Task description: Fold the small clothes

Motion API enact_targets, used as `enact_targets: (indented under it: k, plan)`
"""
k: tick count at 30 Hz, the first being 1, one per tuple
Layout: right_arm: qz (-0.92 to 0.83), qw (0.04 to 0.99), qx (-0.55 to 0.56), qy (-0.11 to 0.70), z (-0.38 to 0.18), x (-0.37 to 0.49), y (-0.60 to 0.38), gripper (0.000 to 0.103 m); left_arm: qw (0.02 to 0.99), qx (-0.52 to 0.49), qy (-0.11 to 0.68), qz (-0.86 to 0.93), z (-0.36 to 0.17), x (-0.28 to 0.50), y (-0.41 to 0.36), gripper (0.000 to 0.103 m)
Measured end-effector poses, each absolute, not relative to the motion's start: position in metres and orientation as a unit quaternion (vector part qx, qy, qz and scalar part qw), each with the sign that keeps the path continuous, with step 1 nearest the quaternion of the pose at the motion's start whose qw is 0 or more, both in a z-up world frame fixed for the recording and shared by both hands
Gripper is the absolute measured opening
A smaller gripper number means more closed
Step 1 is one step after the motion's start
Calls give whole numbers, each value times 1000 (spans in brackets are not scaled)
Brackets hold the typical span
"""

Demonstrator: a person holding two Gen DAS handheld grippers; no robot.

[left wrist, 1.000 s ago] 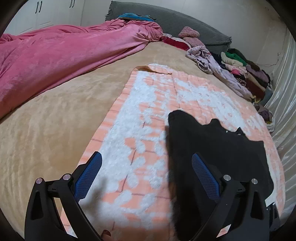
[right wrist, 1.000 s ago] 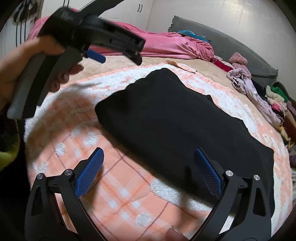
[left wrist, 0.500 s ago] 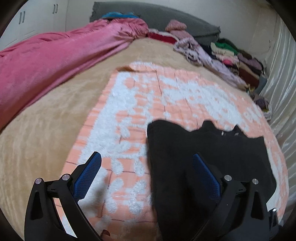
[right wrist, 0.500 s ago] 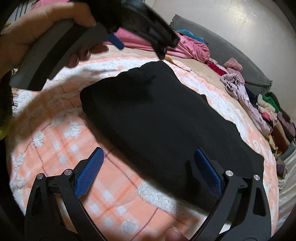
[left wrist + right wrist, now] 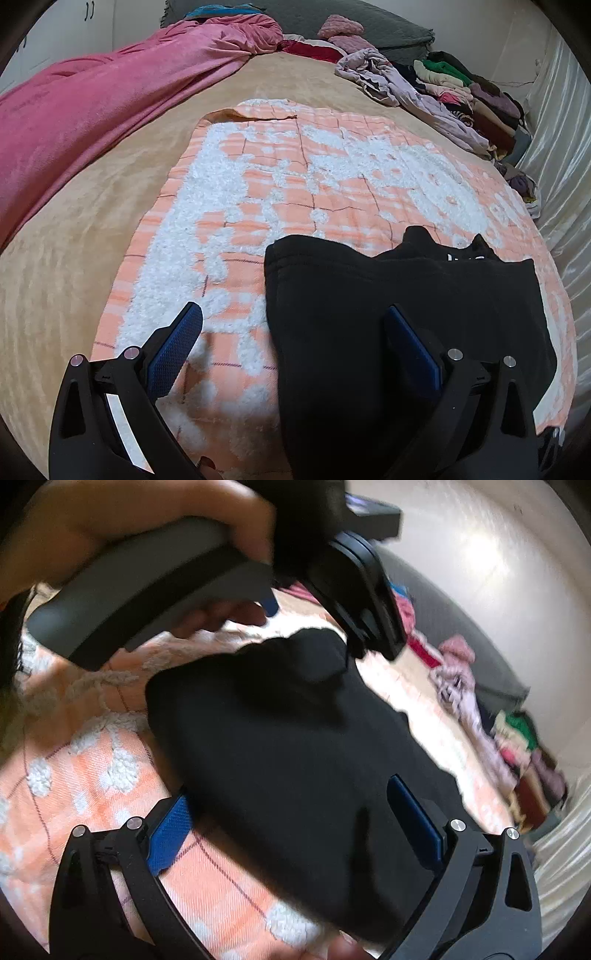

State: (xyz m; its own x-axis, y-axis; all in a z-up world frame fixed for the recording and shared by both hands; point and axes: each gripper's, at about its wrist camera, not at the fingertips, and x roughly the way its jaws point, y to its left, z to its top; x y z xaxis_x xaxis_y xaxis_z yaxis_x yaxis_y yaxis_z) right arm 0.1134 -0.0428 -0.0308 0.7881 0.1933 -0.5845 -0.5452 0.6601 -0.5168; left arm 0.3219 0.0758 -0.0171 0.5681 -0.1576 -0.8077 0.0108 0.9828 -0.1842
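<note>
Black garment (image 5: 406, 317), folded and lying flat on the orange-and-white checked blanket (image 5: 258, 192), near the blanket's near right part in the left wrist view; a small white mark shows at its far edge. Left gripper (image 5: 295, 343): jaws spread wide, nothing held; its blue-padded left finger (image 5: 173, 347) hangs over bare blanket, the right finger (image 5: 413, 354) over the garment, so the garment's left edge runs between them. Right gripper (image 5: 295, 823): jaws likewise spread wide and empty; the left finger (image 5: 168, 840) sits at the garment's near left edge over the blanket, the right finger (image 5: 415, 823) over the black cloth. Whether either gripper's pads touch the fabric cannot be told. In the right wrist view, which is blurred, the left gripper (image 5: 373, 638) appears from the side above the garment's far end, its grey handle gripped by the person's left hand (image 5: 129, 535). Beyond the blanket: tan bed cover (image 5: 74, 240); a pink quilt (image 5: 92, 103) bunched along the left side; a heap of mixed clothes (image 5: 443, 85) along the far right edge, lilac, green and dark red pieces among them; a grey headboard cushion (image 5: 388, 29) at the far end; pale curtain (image 5: 561, 129) at right.
</note>
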Motion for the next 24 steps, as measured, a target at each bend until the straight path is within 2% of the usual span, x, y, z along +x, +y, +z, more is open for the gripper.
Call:
enact_targets:
  k: [3, 5, 8, 10, 13, 16, 18, 19, 22, 24]
  plan:
    - [210, 875, -366, 237, -33, 111, -40, 82, 881, -81, 463, -47, -18, 323, 76, 98]
    - [208, 876, -367, 235, -33, 110, -40, 72, 880, -85, 464, -47, -19, 323, 76, 98]
    - [202, 878, -361, 241, -34, 112, -43, 36, 878, -87, 469, -50, -22, 325, 76, 98]
    - [198, 882, -348, 248, -32, 115, -46, 20, 876, -84, 473, -51, -25, 326, 73, 98]
    - [208, 892, -313, 249, -25, 119, -57, 13, 871, -85, 481, -58, -30, 327, 72, 98]
    - [214, 899, -292, 247, -19, 120, -63, 11, 866, -92, 488, -65, -36, 328, 70, 97]
    - [217, 902, -280, 248, -17, 121, -65, 10, 858, -113, 495, -76, -39, 328, 71, 93]
    - [219, 904, -272, 245, -15, 121, -68, 9, 854, -127, 497, -85, -41, 327, 72, 86]
    - [222, 910, -251, 243, -10, 120, -75, 8, 852, -143, 495, -92, -43, 326, 71, 84]
    - [224, 914, -235, 242, -7, 120, -81, 7, 844, -167, 498, -105, -45, 324, 72, 80]
